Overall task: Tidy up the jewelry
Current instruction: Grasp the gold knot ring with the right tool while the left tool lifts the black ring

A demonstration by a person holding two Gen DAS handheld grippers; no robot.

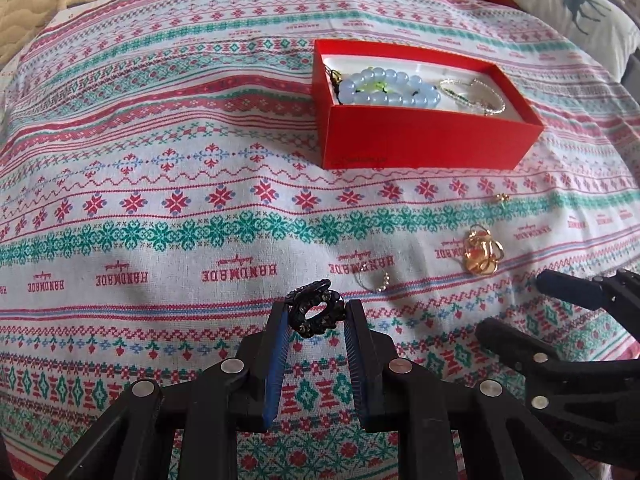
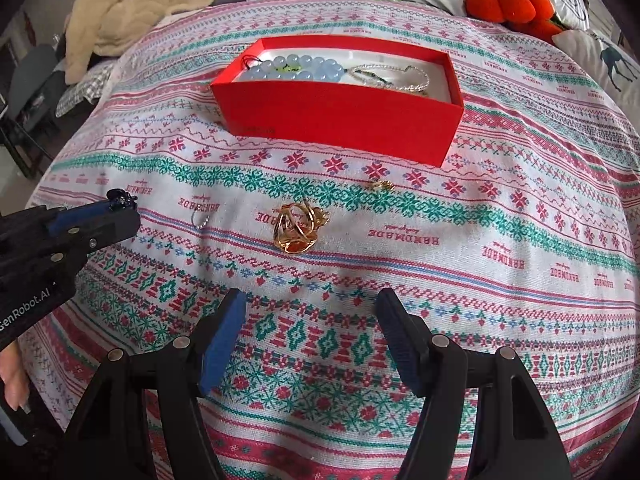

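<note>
While my left tongs (image 1: 316, 312) pinch the black ring (image 1: 317, 309) near the cloth's (image 1: 160, 184) front edge, my right tongs (image 2: 310, 312) stand spread and empty; I should carry it level to the red box (image 1: 424, 140) at the far side.

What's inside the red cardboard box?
Inside the red cardboard box lie a pale blue bead bracelet, a thin silvery chain bracelet and something dark with gold at the left end. The near wall hides the floor beneath them.
</note>
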